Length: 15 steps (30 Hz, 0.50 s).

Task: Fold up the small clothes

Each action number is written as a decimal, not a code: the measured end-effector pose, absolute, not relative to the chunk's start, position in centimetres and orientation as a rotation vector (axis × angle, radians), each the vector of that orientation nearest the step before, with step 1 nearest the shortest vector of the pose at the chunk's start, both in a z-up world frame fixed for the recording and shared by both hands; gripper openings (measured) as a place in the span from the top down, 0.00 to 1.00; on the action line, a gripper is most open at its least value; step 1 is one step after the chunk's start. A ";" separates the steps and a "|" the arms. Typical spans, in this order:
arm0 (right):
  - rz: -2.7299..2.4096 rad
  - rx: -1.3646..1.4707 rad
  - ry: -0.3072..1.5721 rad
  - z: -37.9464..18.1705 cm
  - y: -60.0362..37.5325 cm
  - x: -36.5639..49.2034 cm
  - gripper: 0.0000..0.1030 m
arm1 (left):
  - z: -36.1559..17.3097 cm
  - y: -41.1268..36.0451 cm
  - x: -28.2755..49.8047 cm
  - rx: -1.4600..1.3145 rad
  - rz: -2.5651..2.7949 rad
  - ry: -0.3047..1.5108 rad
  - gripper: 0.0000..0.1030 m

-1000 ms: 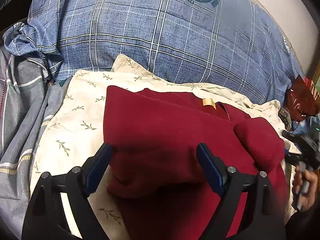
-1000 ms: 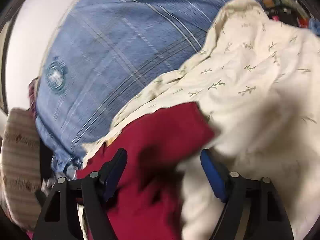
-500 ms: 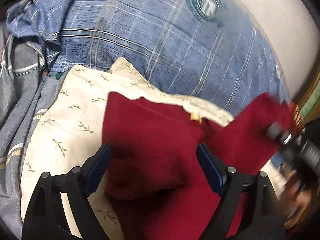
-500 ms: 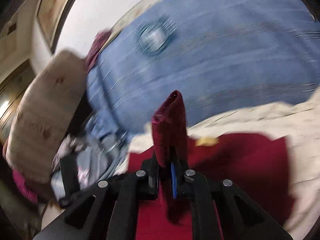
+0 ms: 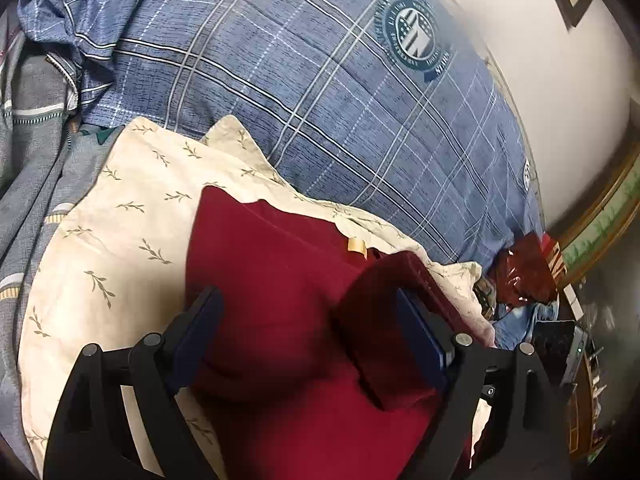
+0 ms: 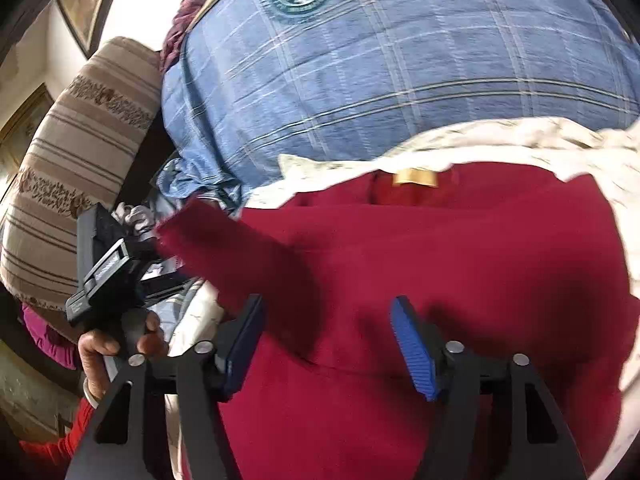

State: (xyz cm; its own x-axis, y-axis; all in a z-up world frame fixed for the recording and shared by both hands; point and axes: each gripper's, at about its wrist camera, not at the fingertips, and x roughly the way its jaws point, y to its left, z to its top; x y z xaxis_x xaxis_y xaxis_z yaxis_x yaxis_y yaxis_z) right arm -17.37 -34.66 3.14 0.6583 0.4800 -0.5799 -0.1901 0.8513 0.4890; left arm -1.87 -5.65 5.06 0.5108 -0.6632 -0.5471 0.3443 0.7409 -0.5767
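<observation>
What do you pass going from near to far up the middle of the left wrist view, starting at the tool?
Left tool, standing open → red garment → tan neck label → cream leaf-print cloth → blue plaid bedding → round crest → white wall.

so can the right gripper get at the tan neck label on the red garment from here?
Probably yes: the right gripper is open, and only flat red garment lies between it and the uncovered tan label.

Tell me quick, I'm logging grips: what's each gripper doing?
Left gripper: open, over the dark red knit garment.
Right gripper: open, just released, holding nothing.
</observation>
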 end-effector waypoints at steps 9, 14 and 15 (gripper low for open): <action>0.400 0.368 0.784 2.6 -33.4 -17.9 0.33 | 3.5 -2.9 -1.1 -0.650 -0.671 0.929 0.11; 0.366 0.401 0.795 2.3 -34.7 -18.4 0.33 | 3.6 -3.7 -1.4 -0.618 -0.695 0.950 0.11; 0.359 0.407 0.792 2.3 -35.1 -18.7 0.33 | 3.8 -3.9 -1.6 -0.612 -0.715 0.950 0.11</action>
State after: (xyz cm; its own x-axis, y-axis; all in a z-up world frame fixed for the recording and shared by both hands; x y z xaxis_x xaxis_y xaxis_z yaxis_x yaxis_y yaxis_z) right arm -18.67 -35.14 2.32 0.6497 0.4559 -0.6083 -0.1575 0.8636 0.4790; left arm -1.61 -3.85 3.84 0.3918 -0.7703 -0.5031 0.2705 0.6191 -0.7373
